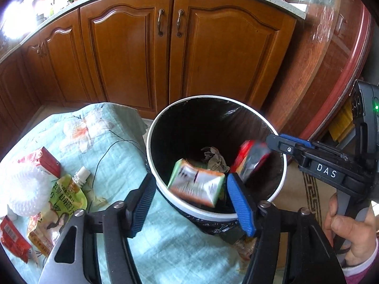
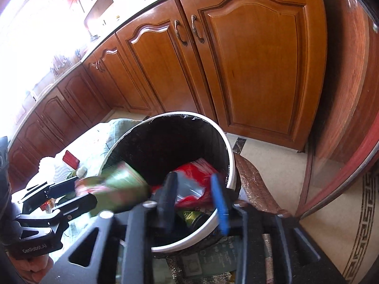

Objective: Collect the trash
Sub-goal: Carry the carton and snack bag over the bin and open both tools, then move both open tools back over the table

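Note:
A white bin (image 1: pixel 151 142) with a black liner stands beside a cloth-covered surface. My left gripper (image 1: pixel 189 201) is open over the bin's near rim; a green and orange carton (image 1: pixel 197 184) is blurred between its fingers, not touching them, inside the bin. My right gripper (image 2: pixel 194 198) is open above the bin (image 2: pixel 231 163); a red and clear wrapper (image 2: pixel 191 184) lies blurred between its fingers. The same wrapper (image 1: pixel 251 156) shows just past the right gripper's tip in the left wrist view. Crumpled paper (image 1: pixel 213 156) lies at the bin's bottom.
On the floral cloth (image 1: pixel 113 146) at left lie a juice pouch (image 1: pixel 64 196), a red box (image 1: pixel 47 161), white foam netting (image 1: pixel 26 187) and a red packet (image 1: pixel 11 239). Wooden cabinets (image 1: pixel 165 54) stand behind. A round glass-topped table (image 1: pixel 336 59) is at right.

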`<state>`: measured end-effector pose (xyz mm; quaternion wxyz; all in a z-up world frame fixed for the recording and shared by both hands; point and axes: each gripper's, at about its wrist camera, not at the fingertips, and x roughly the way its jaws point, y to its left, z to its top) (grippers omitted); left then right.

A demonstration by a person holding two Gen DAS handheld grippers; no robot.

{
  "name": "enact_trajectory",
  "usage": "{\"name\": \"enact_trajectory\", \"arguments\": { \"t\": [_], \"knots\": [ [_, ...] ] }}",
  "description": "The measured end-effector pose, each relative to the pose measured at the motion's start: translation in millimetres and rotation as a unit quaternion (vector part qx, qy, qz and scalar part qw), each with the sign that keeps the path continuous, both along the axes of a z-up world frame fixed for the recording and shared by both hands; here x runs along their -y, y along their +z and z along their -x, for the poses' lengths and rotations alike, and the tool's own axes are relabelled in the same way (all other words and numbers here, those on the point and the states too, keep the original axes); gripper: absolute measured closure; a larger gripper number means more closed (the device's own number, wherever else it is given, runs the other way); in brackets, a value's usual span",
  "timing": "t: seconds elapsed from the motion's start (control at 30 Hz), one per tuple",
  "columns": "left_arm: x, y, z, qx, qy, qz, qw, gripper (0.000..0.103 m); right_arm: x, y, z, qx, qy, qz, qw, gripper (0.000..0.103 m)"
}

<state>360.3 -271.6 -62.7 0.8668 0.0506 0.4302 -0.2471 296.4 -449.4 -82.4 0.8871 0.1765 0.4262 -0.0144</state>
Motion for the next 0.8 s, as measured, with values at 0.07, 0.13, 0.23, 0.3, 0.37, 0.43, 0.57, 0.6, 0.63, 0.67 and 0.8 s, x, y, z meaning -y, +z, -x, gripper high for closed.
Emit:
{"name": "enact_trajectory", "arguments": {
  "t": [0.07,0.13,0.23,0.3,0.37,0.43,0.57,0.6,0.63,0.67,0.8],
  "knots": [
    [-3.5,1.2,2.5,0.0,0.001,0.008,1.0,0.039,-0.7,0.6,1.6,0.002,-0.002,-0.005,1.0,0.062],
    [-9.0,2.2,7.5,0.003,0.004,0.014,0.9999,0.039,-1.3,0.9,3.1,0.006,-0.004,-0.012,1.0,0.062],
    [-22.3,4.2,17.0,0.007,0.013,0.026,0.9995,0.038,-5.3,3.3,8.2,0.014,-0.002,-0.022,1.0,0.054],
    [-34.4,3.9,25.0,0.01,0.024,0.034,0.9991,0.037,-10.5,5.3,11.5,0.021,0.001,-0.031,0.999,0.045],
    [-46.1,3.3,32.2,0.009,0.034,0.041,0.9985,0.036,-15.0,7.4,14.2,0.027,0.005,-0.039,0.999,0.033],
    [-57.8,4.1,39.7,0.007,0.044,0.046,0.998,0.036,-23.2,8.9,17.3,0.032,0.011,-0.048,0.998,0.029],
    [-88.5,2.4,56.0,0.005,0.073,0.056,0.9957,0.035,-41.8,11.4,22.9,0.038,0.023,-0.064,0.997,0.027],
    [-97.0,1.6,60.6,0.004,0.08,0.059,0.995,0.035,-46.5,11.9,24.2,0.04,0.026,-0.068,0.997,0.027],
    [-102.5,1.7,64.0,0.003,0.086,0.06,0.9945,0.035,-51.4,12.6,25.6,0.041,0.029,-0.071,0.996,0.027],
    [-110.1,1.0,68.6,0.003,0.093,0.061,0.9938,0.035,-57.4,13.7,26.8,0.043,0.033,-0.073,0.996,0.027],
    [-140.8,-1.3,87.6,0.004,0.123,0.064,0.9904,0.035,-82.0,14.6,32.7,0.047,0.051,-0.086,0.994,0.027]
  ]
}}
